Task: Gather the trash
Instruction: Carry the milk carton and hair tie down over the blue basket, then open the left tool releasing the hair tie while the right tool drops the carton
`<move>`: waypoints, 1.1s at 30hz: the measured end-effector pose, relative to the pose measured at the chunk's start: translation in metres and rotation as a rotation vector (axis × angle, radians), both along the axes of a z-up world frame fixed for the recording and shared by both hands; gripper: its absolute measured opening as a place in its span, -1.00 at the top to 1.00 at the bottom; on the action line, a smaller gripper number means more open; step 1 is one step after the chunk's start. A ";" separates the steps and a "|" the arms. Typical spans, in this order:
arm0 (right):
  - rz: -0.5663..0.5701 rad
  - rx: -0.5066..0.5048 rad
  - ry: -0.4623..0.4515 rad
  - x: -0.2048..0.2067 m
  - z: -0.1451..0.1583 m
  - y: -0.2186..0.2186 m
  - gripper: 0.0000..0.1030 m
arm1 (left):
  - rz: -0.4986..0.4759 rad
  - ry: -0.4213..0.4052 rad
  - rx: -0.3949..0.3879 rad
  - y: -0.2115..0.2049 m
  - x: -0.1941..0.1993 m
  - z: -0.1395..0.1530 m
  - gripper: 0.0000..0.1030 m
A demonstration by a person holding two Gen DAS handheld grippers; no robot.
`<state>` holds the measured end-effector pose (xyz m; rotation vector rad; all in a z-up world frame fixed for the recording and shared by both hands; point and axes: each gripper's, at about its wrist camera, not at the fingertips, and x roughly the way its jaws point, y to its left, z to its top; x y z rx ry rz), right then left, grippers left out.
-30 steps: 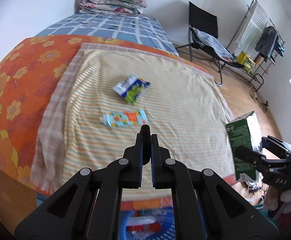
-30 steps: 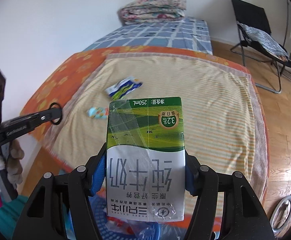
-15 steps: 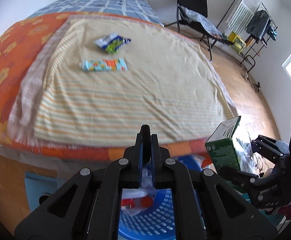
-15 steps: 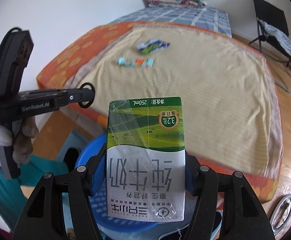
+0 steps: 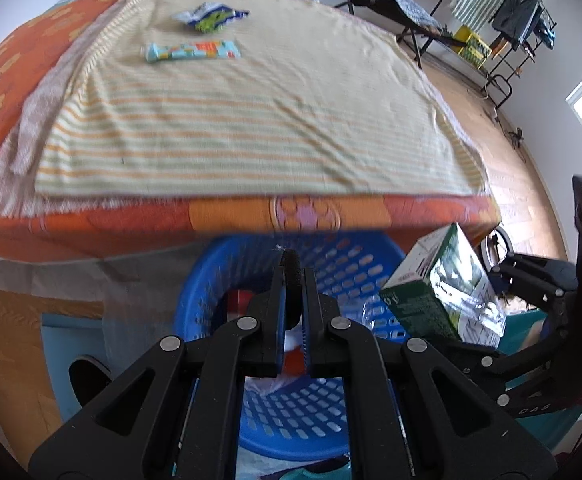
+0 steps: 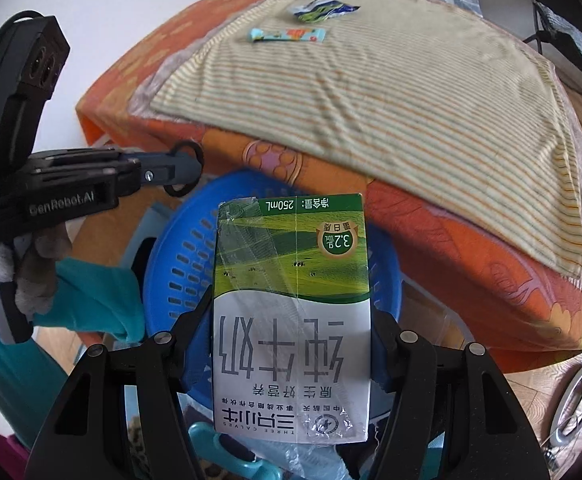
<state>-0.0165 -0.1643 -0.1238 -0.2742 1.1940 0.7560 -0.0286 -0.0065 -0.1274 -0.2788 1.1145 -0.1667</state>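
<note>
The bed (image 5: 251,128), spread with a striped sheet, fills the upper half of both views. Only the left wrist view takes in the drying rack (image 5: 507,24) at two o'clock; a gloved hand (image 6: 39,264) is seen only from the right wrist. A blue basket (image 5: 331,272) stands below the bed's edge. The milk carton (image 6: 291,312) is clamped between the right tongs (image 6: 291,344), above the basket. The left tongs (image 5: 293,276) are closed, empty. Two wrappers (image 5: 193,50) lie on the sheet at twelve o'clock.
</note>
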 end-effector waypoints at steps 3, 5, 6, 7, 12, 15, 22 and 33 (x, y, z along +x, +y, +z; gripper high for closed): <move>0.017 -0.017 0.018 -0.004 -0.007 0.005 -0.21 | -0.012 0.037 0.008 -0.004 -0.005 -0.014 0.92; 0.034 -0.033 0.028 -0.008 -0.014 0.009 -0.22 | -0.020 0.061 0.016 -0.008 -0.009 -0.023 0.92; 0.042 -0.041 0.031 -0.010 -0.017 0.011 -0.21 | -0.024 0.071 0.018 -0.009 -0.010 -0.026 0.92; 0.049 -0.050 0.034 -0.012 -0.020 0.012 -0.21 | -0.028 0.081 0.021 -0.010 -0.012 -0.029 0.92; 0.056 -0.074 0.048 -0.014 -0.022 0.015 -0.22 | -0.034 0.101 0.036 -0.012 -0.016 -0.036 0.92; 0.048 -0.081 0.054 -0.012 -0.021 0.017 -0.22 | -0.029 0.106 0.037 -0.011 -0.016 -0.037 0.92; 0.047 -0.096 0.079 -0.010 -0.027 0.021 -0.23 | -0.024 0.127 0.042 -0.009 -0.013 -0.041 0.88; 0.033 -0.096 0.076 -0.008 -0.031 0.020 -0.29 | -0.001 0.126 0.044 -0.007 -0.013 -0.042 0.38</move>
